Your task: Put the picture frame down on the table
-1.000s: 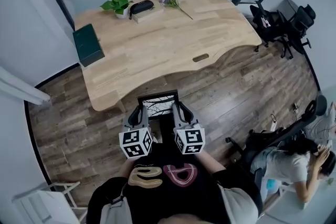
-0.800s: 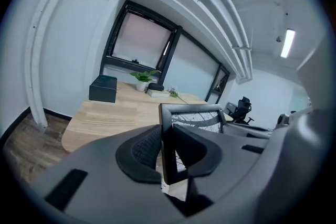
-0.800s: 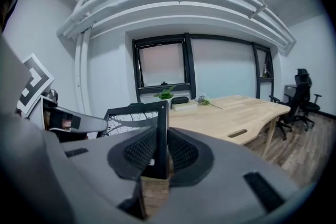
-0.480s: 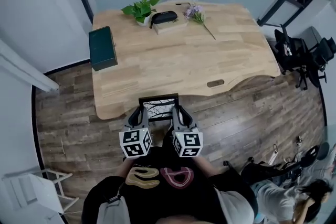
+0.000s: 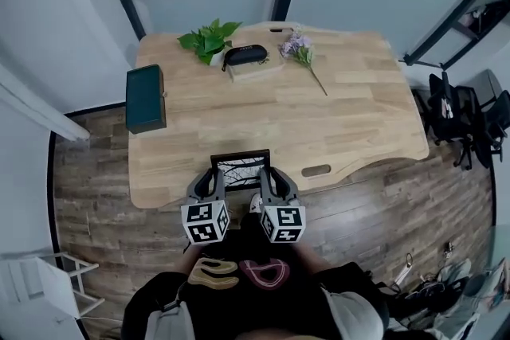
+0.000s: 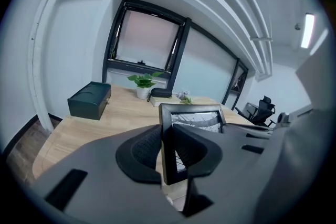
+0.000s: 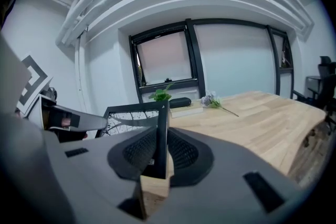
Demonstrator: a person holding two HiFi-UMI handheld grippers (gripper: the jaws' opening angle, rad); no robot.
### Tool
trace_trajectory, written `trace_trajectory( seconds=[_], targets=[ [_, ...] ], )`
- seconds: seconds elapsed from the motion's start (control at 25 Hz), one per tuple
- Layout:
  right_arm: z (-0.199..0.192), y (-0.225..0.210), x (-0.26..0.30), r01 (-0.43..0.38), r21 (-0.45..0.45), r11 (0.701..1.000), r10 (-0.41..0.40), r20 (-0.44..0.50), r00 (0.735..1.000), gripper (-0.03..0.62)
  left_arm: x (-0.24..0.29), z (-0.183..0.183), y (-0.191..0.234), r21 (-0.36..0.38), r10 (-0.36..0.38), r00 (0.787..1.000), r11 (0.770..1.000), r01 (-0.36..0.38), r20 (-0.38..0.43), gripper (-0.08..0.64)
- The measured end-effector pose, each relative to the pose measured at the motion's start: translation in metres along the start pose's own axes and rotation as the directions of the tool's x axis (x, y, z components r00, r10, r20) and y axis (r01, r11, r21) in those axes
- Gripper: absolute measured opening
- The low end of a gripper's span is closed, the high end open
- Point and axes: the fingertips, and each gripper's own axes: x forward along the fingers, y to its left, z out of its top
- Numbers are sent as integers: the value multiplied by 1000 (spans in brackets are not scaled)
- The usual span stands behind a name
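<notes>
A black picture frame (image 5: 239,168) with a black-and-white print hangs between my two grippers, over the near edge of the wooden table (image 5: 351,123). My left gripper (image 5: 211,177) is shut on the frame's left side bar (image 6: 169,141). My right gripper (image 5: 267,175) is shut on the right side bar (image 7: 160,134), with a pale wooden foot (image 7: 155,186) showing under the jaws. In the left gripper view the frame (image 6: 191,113) stands upright and its print faces me. The frame's lower edge is hidden behind the grippers.
On the table stand a dark green box (image 5: 145,97) at the left edge, a potted plant (image 5: 209,40), a black case on a book (image 5: 249,60) and a lilac flower sprig (image 5: 301,52) at the back. A slot (image 5: 316,170) is cut near the front edge. Office chairs (image 5: 462,115) stand at right.
Both grippers and the frame have come forward from over the floor to over the table's near edge. The grip on the frame looks the same.
</notes>
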Motion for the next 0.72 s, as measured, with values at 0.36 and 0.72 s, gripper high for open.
trace_trajectory(
  seconds=[0.36,0.72],
  targets=[
    [29,-76,48,-41,-35,999,40,-29,999,77,75,22,-40,-54,26,1000,998,-26,11,81],
    [41,-105,81,-64,-34,997,61,-95,994,76,111,39,-51,-60,77,997,995,-76,11,81]
  ],
)
